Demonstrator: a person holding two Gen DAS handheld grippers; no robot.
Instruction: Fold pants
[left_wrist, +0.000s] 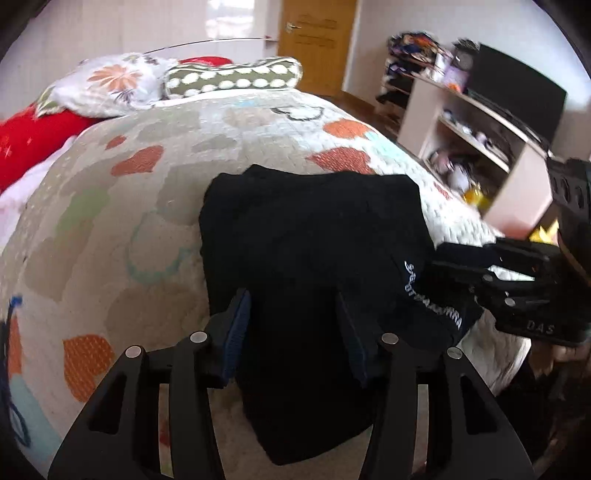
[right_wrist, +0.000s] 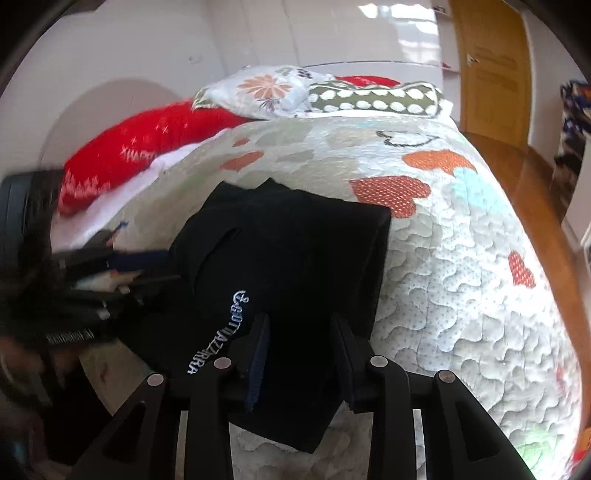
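Black pants (left_wrist: 314, 236), folded into a compact stack with white embroidered lettering (right_wrist: 218, 332) on top, lying on a quilted bedspread (left_wrist: 129, 206) with a heart pattern, directly ahead of and beneath both tongs. Left tongs (left_wrist: 293, 332): jaws parted above the near edge of the stack, fabric seen between the pads but not pinched; right tongs (right_wrist: 299, 354): jaws likewise apart over the stack, just right of the lettering, nothing gripped. Beyond the tongs, at the bed's far end: floral pillow (right_wrist: 273, 88), dotted green cushion (left_wrist: 232, 77), red cushion (right_wrist: 140, 147).
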